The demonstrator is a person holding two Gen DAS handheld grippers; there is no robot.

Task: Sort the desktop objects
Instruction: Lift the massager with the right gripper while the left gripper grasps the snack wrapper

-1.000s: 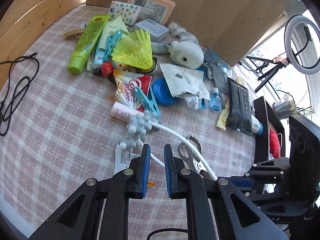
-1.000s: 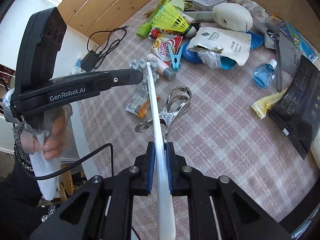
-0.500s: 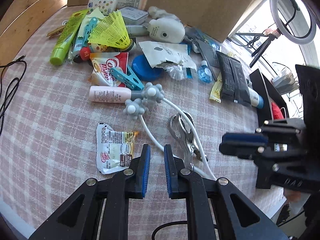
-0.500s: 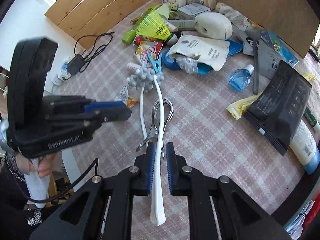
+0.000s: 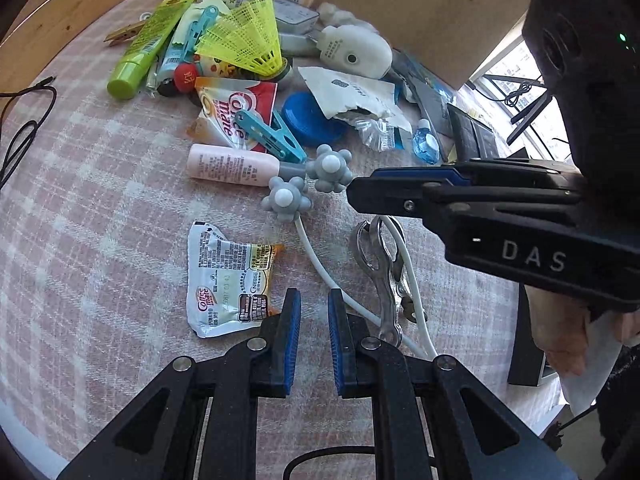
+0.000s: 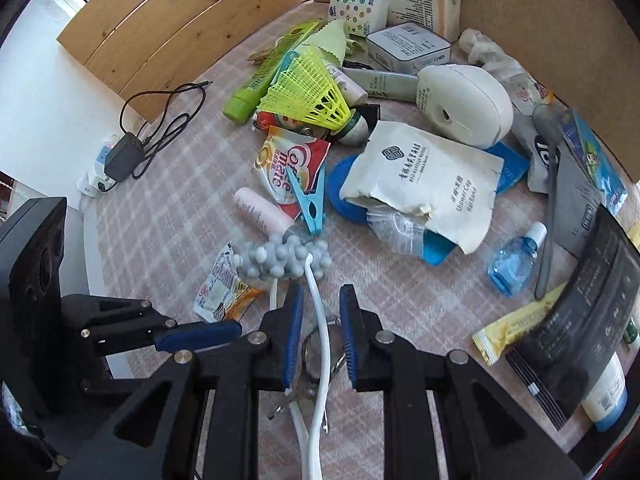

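Note:
A white two-armed massager with grey knobbly balls (image 5: 285, 199) (image 6: 280, 260) lies on the checked tablecloth, one arm across a steel spring clip (image 5: 382, 264) (image 6: 310, 346). My right gripper (image 6: 321, 292) (image 5: 362, 190) hovers over that arm. Its jaws are opening, and the white arm runs between the pads without touching them. My left gripper (image 5: 314, 296) (image 6: 236, 328) sits low near the front edge, pads a narrow slit apart with nothing between. A Coffee-mate sachet (image 5: 228, 280) (image 6: 220, 292) lies just left of it.
Behind the massager is a heap: yellow shuttlecock (image 6: 308, 88), pink bottle (image 5: 232, 166), blue peg (image 5: 268, 134), shower-cap packet (image 6: 424, 176), blue dropper bottle (image 6: 512, 264), black pouch (image 6: 580, 320). A charger and cable (image 6: 132, 152) lie at the table's left edge. Cardboard (image 6: 540, 20) walls the back.
My right gripper slid forward along the white arm toward the grey balls and let go of it. It now fills the right of the left wrist view. The left gripper barely moved.

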